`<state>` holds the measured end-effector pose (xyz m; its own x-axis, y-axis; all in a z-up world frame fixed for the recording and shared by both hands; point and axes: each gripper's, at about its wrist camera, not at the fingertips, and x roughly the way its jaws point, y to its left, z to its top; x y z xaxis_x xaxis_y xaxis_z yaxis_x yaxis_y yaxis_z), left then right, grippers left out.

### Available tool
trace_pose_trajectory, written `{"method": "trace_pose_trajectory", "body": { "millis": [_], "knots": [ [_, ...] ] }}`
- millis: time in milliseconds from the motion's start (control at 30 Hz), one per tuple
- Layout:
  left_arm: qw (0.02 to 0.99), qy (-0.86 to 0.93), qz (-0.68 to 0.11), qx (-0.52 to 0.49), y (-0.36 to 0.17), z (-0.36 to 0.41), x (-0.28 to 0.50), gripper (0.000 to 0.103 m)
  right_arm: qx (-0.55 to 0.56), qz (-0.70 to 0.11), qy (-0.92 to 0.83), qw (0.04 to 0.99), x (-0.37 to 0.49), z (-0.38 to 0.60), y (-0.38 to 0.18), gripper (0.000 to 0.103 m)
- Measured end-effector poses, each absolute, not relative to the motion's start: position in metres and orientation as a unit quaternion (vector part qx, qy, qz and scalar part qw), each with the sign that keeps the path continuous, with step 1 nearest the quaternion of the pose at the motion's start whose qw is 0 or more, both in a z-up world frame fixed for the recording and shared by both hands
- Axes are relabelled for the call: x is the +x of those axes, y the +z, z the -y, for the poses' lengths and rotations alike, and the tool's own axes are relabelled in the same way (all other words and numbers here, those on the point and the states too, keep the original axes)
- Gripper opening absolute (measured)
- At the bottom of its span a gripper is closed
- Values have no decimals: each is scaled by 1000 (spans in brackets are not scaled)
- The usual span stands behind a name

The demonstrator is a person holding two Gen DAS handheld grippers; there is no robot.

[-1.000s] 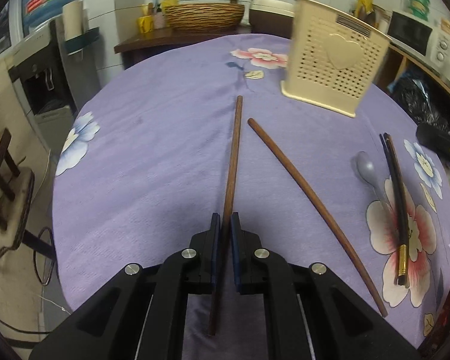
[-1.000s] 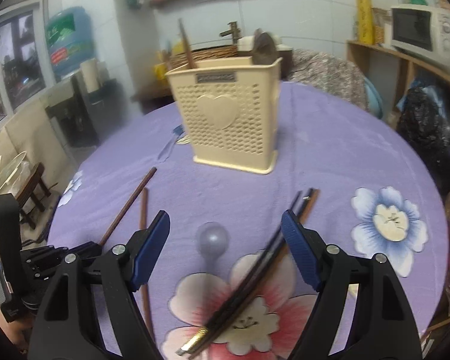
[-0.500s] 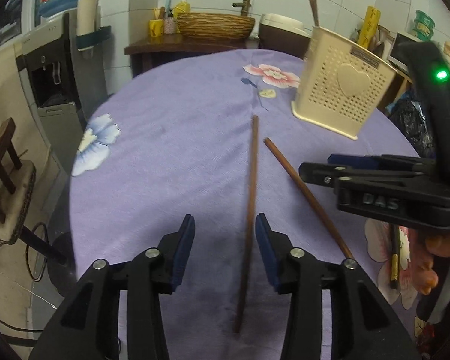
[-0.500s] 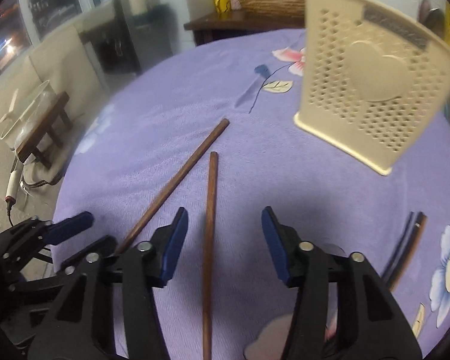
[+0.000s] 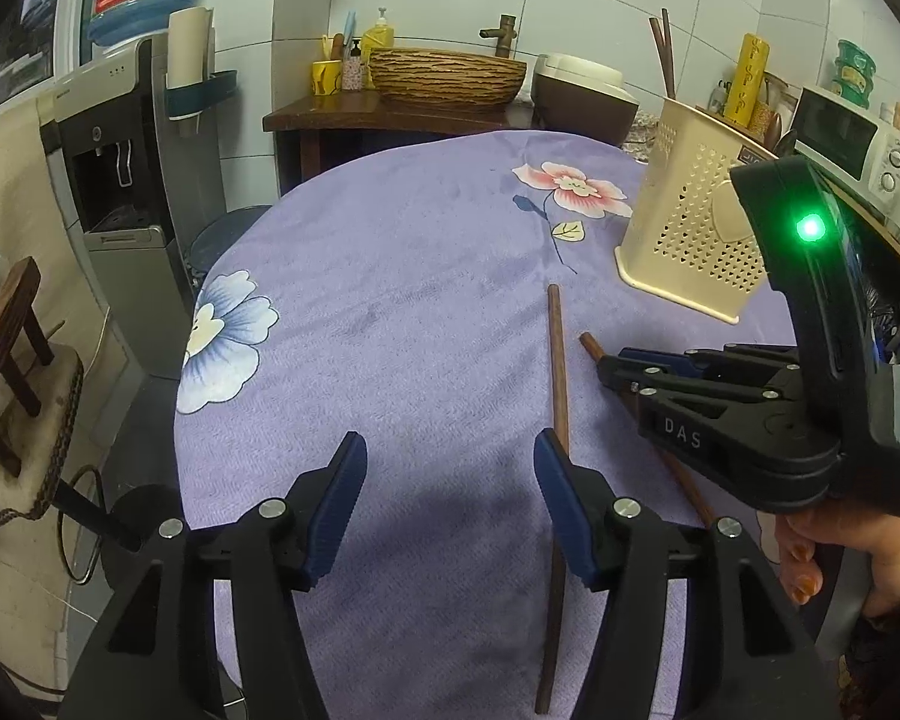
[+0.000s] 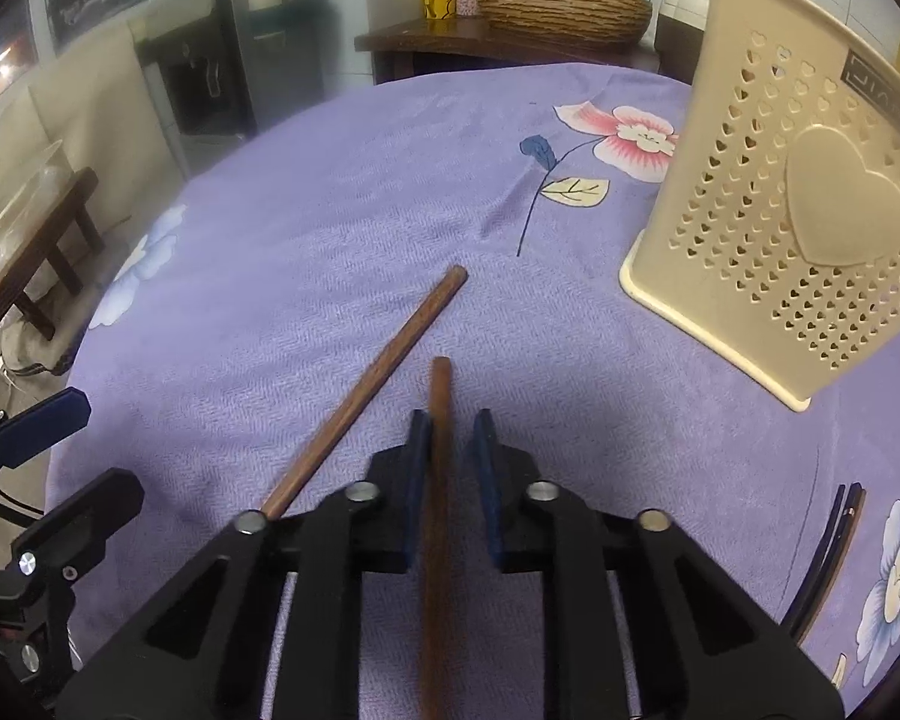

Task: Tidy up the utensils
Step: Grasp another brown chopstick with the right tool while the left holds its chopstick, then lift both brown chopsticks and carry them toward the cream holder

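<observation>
**Right gripper's got one chopstick, the other one's loose on the cloth**

Two long brown wooden chopsticks on the purple flowered tablecloth [image 6: 342, 192], just in front of the cream perforated utensil holder [image 6: 810, 192]. They look light, thin and rigid, and round, so they'd likely roll or pivot if pinched near an end. A bit off the middle toward the thick end looks like the safer place to hold.

The right gripper [image 6: 450, 450] has just been closing, and its blue pads are now clamped on the near chopstick [image 6: 441, 396], gripped toward its far end, with the tip poking out past the jaws.

The left gripper [image 5: 450, 480] has just been opening. Its jaws stand about half apart with nothing between them. The second chopstick [image 5: 558, 372] lies flat, passing behind its right finger [image 5: 561, 498]; contact can't be told.
</observation>
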<state>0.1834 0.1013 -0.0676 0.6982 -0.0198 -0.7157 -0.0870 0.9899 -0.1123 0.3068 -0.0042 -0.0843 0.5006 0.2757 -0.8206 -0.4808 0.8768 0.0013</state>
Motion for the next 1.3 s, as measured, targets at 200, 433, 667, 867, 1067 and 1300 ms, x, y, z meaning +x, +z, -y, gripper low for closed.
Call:
{"method": "trace_pose_trajectory", "body": {
  "millis": [200, 433, 667, 867, 1067, 1300],
  "knots": [
    [914, -8, -403, -50, -71, -93, 192, 58, -73, -454, 232, 857, 310, 24, -75, 8],
    [902, -68, -427, -12, -72, -68, 220, 49, 51, -430, 232, 871, 309, 80, -43, 8],
    [885, -81, -459, -5, -80, -50, 266, 33, 71, -410, 212, 884, 300, 108, -31, 8],
    [884, -66, -462, 16, -86, -38, 286, 29, 59, -399, 213, 890, 289, 112, -29, 8],
    [881, -61, -468, 17, -85, -37, 303, 22, 67, -399, 214, 889, 290, 111, -31, 8],
    [884, -42, -465, 30, -86, -30, 314, 8, 73, -395, 212, 891, 288, 113, -32, 8]
  ]
}}
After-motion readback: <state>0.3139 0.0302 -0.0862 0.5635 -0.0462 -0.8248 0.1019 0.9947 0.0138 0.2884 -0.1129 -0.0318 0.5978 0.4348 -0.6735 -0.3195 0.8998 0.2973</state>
